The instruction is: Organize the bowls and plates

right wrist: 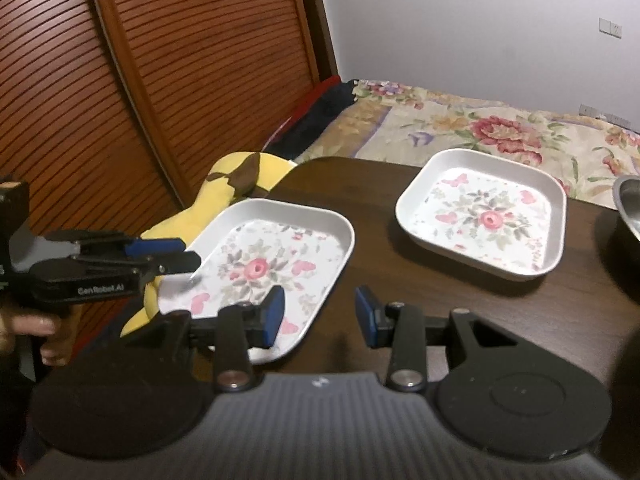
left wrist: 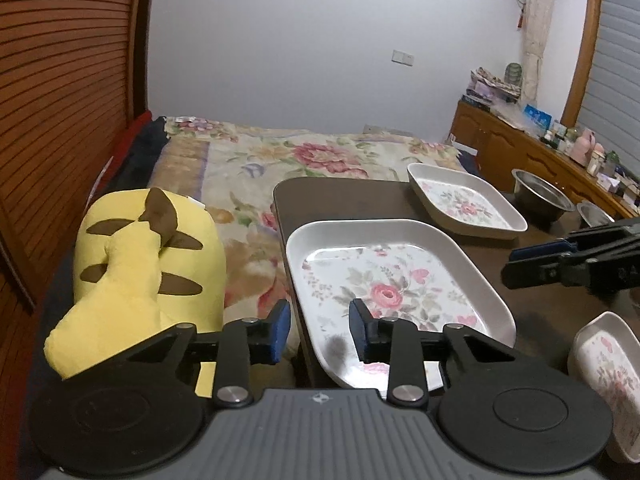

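Observation:
A large white floral plate [left wrist: 384, 292] [right wrist: 264, 268] lies at the left end of the dark table [left wrist: 344, 200] [right wrist: 460, 320]. My left gripper [left wrist: 319, 330] [right wrist: 192, 254] straddles its left rim, one pad outside the table edge and one over the plate's floor, with a gap showing; it is open. My right gripper [right wrist: 320, 316] [left wrist: 512, 264] straddles the plate's right rim, also open, with its pads clear of the rim. A second floral plate [left wrist: 468, 200] [right wrist: 484, 216] sits further back. A smaller floral dish [left wrist: 604, 376] is at the near right.
Two steel bowls [left wrist: 540, 192] [left wrist: 596, 214] stand at the table's far right. A yellow plush toy [left wrist: 148, 272] [right wrist: 236, 184] lies beside the table's left edge on a floral bed [left wrist: 312, 156]. A slatted wooden door [right wrist: 160, 80] is on the left. A hand [right wrist: 36, 328] holds the left gripper.

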A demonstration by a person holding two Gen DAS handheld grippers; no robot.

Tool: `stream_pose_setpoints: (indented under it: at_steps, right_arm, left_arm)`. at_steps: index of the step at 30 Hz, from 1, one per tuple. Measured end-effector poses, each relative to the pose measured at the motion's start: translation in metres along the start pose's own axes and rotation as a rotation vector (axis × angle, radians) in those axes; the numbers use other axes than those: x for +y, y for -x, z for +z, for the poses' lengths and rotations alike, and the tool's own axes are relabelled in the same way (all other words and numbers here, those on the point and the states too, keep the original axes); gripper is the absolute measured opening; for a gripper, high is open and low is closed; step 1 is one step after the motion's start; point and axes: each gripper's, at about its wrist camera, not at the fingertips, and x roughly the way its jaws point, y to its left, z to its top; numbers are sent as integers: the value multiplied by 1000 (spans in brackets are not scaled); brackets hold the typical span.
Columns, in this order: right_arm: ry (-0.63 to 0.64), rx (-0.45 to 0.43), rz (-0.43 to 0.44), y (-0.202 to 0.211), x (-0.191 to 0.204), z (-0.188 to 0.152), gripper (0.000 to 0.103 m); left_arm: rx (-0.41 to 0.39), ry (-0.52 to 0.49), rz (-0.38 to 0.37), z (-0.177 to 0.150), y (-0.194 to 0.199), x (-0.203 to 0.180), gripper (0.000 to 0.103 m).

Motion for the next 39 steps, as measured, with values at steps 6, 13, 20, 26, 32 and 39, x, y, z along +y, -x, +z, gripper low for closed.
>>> stream_pose_setpoints:
  at_steps: [6, 13, 20, 26, 32, 39]
  right_arm:
    - [-26, 55, 15, -18, 0, 2, 40]
    - [-34, 71, 11, -21, 0, 2, 30]
    - [-23, 95, 13, -25, 0, 2, 15]
    - [-47, 105, 36, -25, -5, 0, 12]
    - [-53, 85, 35, -13, -4, -2, 12]
    - [-61, 28, 33, 23, -9, -7, 12]
  left_arm:
    - [4, 0, -7, 1, -3, 1, 24]
    - [8, 8, 8, -1, -2, 3, 16]
    - [15, 21, 14, -4, -2, 3, 10]
    - [25, 22, 21, -5, 0, -2, 9]
    - [8, 22, 26, -2, 14, -12, 9]
    - [-27, -5, 2, 4, 39, -40, 10]
